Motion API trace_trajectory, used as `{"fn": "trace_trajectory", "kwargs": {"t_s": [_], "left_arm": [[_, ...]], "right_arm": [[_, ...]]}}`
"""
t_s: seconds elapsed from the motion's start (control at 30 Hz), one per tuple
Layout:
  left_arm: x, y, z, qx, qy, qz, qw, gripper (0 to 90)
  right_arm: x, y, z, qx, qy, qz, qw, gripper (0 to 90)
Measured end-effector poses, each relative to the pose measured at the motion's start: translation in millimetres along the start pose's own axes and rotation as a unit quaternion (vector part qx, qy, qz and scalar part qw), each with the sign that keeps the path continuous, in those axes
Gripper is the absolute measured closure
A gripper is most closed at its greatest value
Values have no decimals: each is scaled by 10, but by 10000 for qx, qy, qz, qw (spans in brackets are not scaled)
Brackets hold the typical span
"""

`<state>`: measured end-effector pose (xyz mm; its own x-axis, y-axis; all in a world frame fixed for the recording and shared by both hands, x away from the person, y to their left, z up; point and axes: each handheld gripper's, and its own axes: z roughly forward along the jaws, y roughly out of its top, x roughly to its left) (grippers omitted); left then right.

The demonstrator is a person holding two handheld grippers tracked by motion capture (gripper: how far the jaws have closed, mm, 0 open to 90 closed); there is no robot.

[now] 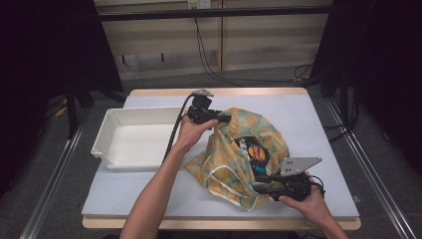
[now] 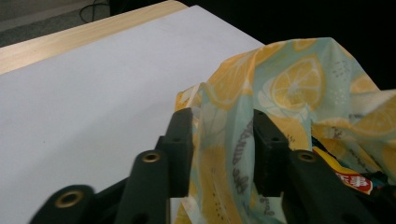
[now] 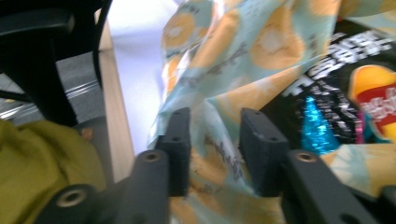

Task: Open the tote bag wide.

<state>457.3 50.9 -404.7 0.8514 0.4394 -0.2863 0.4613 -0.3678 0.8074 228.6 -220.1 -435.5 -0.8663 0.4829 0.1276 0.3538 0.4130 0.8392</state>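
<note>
Holding the soft lemon-print fabric bag [image 1: 234, 154] open at two places seems to be the step in hand. It lies near the middle of the table with the pale blue-grey cover [image 1: 318, 124], and I use this bag as the landmark.

Left of the bag stands the shallow white plastic tray [image 1: 127, 142], just beside it, with nothing inside. At the far left edge of the bag is the left gripper [image 2: 222, 140]; its jaws are partly open with a fold of the cloth between them, and I judge the pads do not press it firmly, because a gap shows on both sides. Inside the bag's mouth lies a dark snack packet with a red and yellow label [image 1: 254, 149]. At the near right edge of the bag the right gripper [image 3: 215, 144] stands the same way: half open, cloth between the jaws, not clearly clamped.

To do this well, both jaws should probably close on the rim only, then pull apart gently so the mouth widens and the packet is not caught.

The tray sits close and could block the left hand. Loose folds of cloth partly hide the packet.
</note>
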Motion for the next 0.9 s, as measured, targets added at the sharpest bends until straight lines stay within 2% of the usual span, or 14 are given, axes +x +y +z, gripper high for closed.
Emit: {"fn": "trace_trajectory", "kwargs": {"t_s": [0.23,0.3,0.4,0.47,0.5,0.53,0.6,0.63,0.67,0.73,0.8,0.83,0.87,0.9], "left_arm": [[-73,-23,-158,-144,0,81,9999,445],[-157,-24,-313,-332,2,281,9991,415],[-214,-25,-435,-473,-46,357,9982,414],[-278,-37,-566,-593,16,487,9970,426],[-353,-62,-683,-701,-55,655,9954,480],[-353,-62,-683,-701,-55,655,9954,515],[-503,-117,-775,-780,-316,910,9923,577],[-560,-135,-774,-789,-453,986,9910,609],[-560,-135,-774,-789,-453,986,9910,622],[-673,-166,-725,-683,-561,1124,9897,623],[-798,-214,-569,-446,-750,1301,9877,622],[-830,-236,-499,-366,-836,1310,9872,621],[-830,-236,-499,-366,-836,1310,9872,615],[-868,-259,-420,-222,-817,1375,9869,615]], "right_arm": [[-44,59,-114,-270,-204,117,9994,558],[-66,100,-190,-404,-312,122,9986,549],[-72,132,-244,-493,-340,134,9981,549],[-86,177,-309,-575,-440,108,9973,552],[-116,231,-374,-651,-531,109,9964,562],[-141,260,-404,-707,-582,124,9957,569],[-206,317,-454,-739,-695,160,9947,571],[-245,342,-467,-750,-772,185,9940,571],[-245,342,-467,-750,-772,185,9940,571],[-336,381,-481,-765,-891,222,9928,571],[-440,430,-489,-915,-1124,264,9891,570],[-479,441,-489,-1011,-1093,327,9883,564],[-479,441,-489,-1011,-1093,327,9883,564],[-513,455,-486,-1074,-1130,354,9872,559]]}}
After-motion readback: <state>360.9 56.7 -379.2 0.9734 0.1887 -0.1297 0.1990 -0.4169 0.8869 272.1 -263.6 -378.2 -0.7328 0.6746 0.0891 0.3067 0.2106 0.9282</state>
